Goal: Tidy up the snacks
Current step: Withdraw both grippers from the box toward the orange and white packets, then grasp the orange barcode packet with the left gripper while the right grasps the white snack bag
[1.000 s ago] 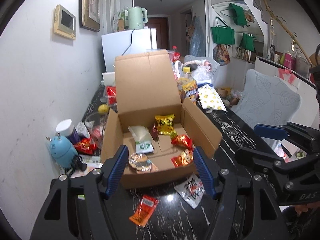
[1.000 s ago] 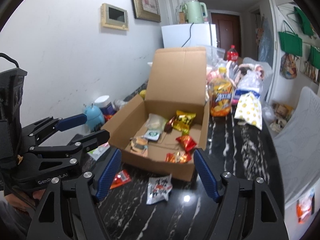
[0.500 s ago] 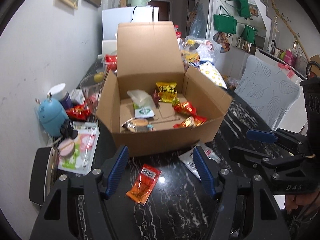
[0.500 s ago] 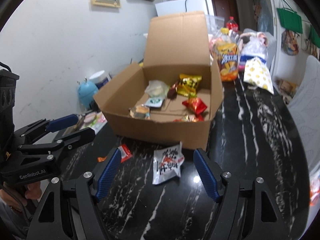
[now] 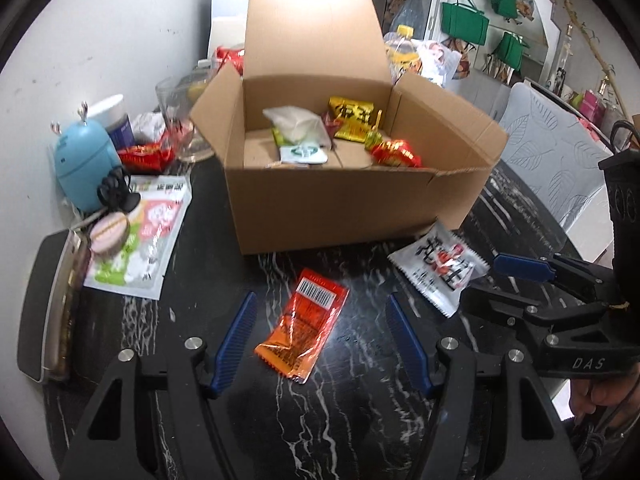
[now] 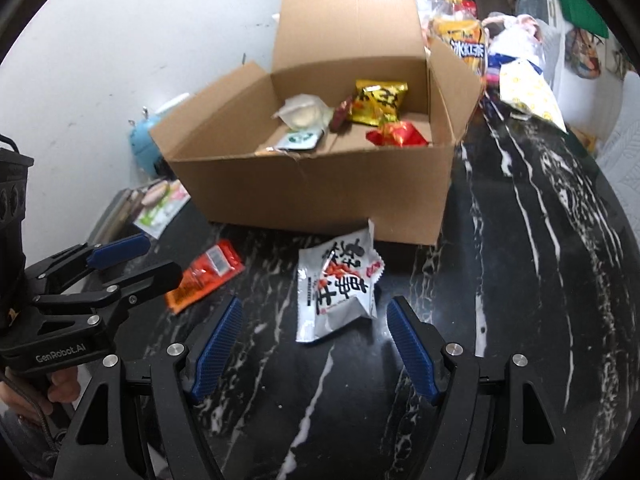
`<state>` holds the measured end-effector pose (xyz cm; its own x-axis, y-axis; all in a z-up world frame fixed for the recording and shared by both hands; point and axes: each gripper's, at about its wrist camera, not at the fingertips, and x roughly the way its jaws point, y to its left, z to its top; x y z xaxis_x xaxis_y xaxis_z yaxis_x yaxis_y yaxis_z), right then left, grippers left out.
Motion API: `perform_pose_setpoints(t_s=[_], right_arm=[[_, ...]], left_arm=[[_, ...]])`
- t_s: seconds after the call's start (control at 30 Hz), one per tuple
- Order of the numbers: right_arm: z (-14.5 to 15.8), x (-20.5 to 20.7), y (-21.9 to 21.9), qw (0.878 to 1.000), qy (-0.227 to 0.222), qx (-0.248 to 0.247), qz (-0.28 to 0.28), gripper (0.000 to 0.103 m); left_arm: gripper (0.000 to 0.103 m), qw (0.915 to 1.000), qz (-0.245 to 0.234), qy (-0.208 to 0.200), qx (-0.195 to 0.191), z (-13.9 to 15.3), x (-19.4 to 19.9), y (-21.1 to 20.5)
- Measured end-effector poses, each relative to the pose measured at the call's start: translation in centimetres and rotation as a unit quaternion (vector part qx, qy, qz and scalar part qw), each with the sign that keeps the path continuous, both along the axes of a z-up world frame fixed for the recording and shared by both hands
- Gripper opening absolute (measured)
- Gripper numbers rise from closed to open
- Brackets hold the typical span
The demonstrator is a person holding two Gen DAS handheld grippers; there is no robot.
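An open cardboard box [image 5: 352, 204] [image 6: 312, 188] stands on the black marble table, holding several snack packets in yellow, red and white. In front of it lie an orange packet [image 5: 304, 332] [image 6: 204, 276] and a white packet [image 5: 440, 268] [image 6: 340, 284] with black and red print. My left gripper [image 5: 320, 300] hangs open just above the orange packet, which lies between its blue fingers without touching them. My right gripper [image 6: 314, 304] is open over the white packet, whose near end lies between its fingers. Each gripper appears at the side of the other's view.
Left of the box sit a blue round gadget [image 5: 82, 168], a green and pink pouch [image 5: 140, 236], red packets and a glass bowl [image 5: 180, 120]. Behind the box stand a yellow drink bottle [image 6: 460, 40] and bags. A white chair [image 5: 560, 164] stands at the right.
Both grippers have sunk toward the table and tilted down. The orange and white packets now lie between their fingers, and the box fills more of each view. Jaw openings are unchanged.
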<state>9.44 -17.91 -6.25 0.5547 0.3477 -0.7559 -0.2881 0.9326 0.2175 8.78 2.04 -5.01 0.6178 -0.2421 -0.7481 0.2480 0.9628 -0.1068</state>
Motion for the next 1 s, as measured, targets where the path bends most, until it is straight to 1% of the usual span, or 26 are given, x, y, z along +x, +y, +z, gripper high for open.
perform_pose_setpoints(t_s=[0.13,0.4,0.5,0.63,0.7,0.73,0.77,0.8,0.83,0.87,0.9,0.93,0.97,1.0], right_arm=[[-0.8,0.6,0.0,1.000,0.004,-0.008,-0.004,0.075],[-2.1,2.3,0.3,1.000,0.017,-0.015,-0.002,0.075],[-2.6,2.9,0.4,1.000,0.021,-0.018,0.001,0.075],[-2.6,3.2,0.7,0.999,0.019,-0.026,0.004,0.075],[-2.6,3.4,0.8,0.999,0.018,-0.030,0.003,0.075],[-2.7,3.4,0.8,0.999,0.017,-0.033,0.002,0.073],[-2.7,3.4,0.8,0.999,0.016,-0.035,0.002,0.070],[-2.7,3.4,0.9,0.999,0.014,-0.041,0.001,0.065],[-2.7,3.4,0.9,0.999,0.013,-0.044,0.001,0.062],[-2.7,3.4,1.0,0.999,0.012,-0.046,0.002,0.054],[-2.7,3.4,1.0,0.999,0.011,-0.047,0.002,0.043],[-2.7,3.4,1.0,0.999,0.010,-0.048,0.002,0.038],[-2.8,3.3,1.0,0.999,0.010,-0.046,0.003,0.035],[-2.8,3.3,0.9,0.999,0.010,-0.043,0.005,0.033]], left_arm=[[0.066,1.0000,-0.002,0.006,0.003,-1.1,0.5,0.2],[0.066,0.9993,-0.002,0.038,0.001,-3.4,2.0,0.4],[0.066,0.9991,-0.001,0.042,-0.002,-3.8,2.1,0.4],[0.066,0.9994,-0.001,0.034,0.005,-3.9,1.9,0.4],[0.057,0.9994,0.004,0.028,0.019,-3.9,1.8,0.3],[0.047,0.9992,0.007,0.023,0.032,-4.0,1.7,0.2],[0.039,0.9990,0.006,0.018,0.042,-4.0,1.5,0.0],[0.035,0.9992,0.002,0.017,0.037,-4.0,1.5,0.0],[0.027,0.9994,-0.001,0.016,0.031,-3.9,1.4,0.0],[0.026,0.9993,-0.003,0.013,0.035,-3.9,1.3,-0.1],[0.026,0.9992,-0.004,0.010,0.038,-4.0,1.2,-0.2],[0.022,0.9992,-0.003,0.007,0.038,-4.0,1.1,-0.2],[0.017,0.9993,-0.001,0.003,0.037,-3.9,1.1,-0.2],[0.016,0.9993,-0.001,0.003,0.036,-3.9,1.1,-0.2]])
